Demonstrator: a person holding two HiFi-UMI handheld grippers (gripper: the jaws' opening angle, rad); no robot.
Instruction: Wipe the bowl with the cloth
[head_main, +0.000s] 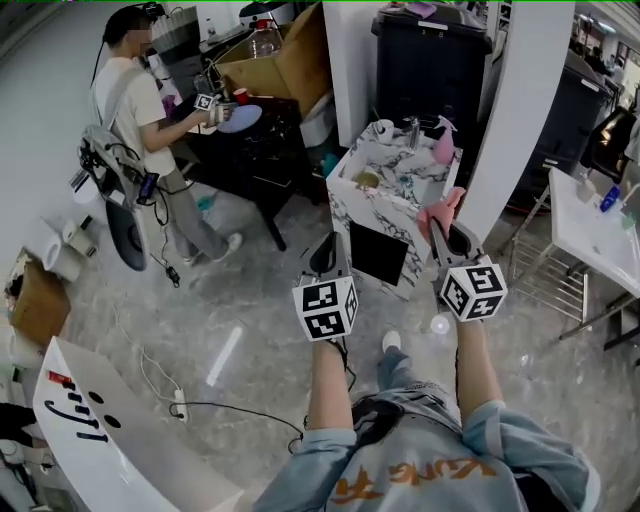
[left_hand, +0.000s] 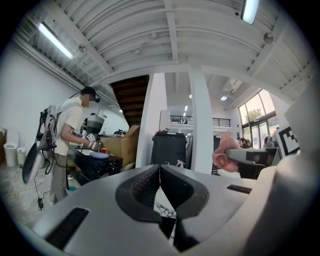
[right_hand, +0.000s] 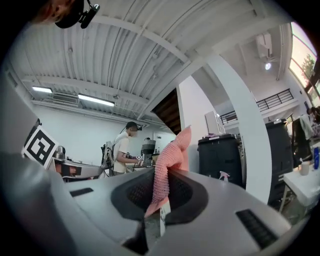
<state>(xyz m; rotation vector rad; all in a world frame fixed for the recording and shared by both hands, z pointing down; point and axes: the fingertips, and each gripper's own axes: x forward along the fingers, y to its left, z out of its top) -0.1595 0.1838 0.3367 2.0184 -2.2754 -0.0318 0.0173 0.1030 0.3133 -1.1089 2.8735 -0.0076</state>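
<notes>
Cloth: the pink cloth (right_hand: 171, 160) is pinched in the right claw. A fold stands up above the pads and a short tail hangs below, so the raised fold can serve as the wiping face without a new grip.
Bowl: neither claw holds a bowl. A small round vessel (head_main: 367, 180) lies on the marble bench ahead and is judged to be the bowl, but it is too small to confirm. It is well apart from the cloth.
Right claw: the right claw (right_hand: 162, 182) is pressed onto the cloth and points forward toward the bench.
Left claw: the left claw (left_hand: 160, 170) has its pads pressed together with nothing between them. It is probably left free to steady the bowl.
Bench: the bench (head_main: 342, 200) stands beyond both claws and carries a cup (head_main: 383, 128) and a pink spray bottle (head_main: 443, 145).
Stage: judged as the approach, with no contact between cloth and bowl yet.
Surroundings: another person (head_main: 135, 100) works at a dark table (head_main: 262, 150) far to the left, clear of the path.
</notes>
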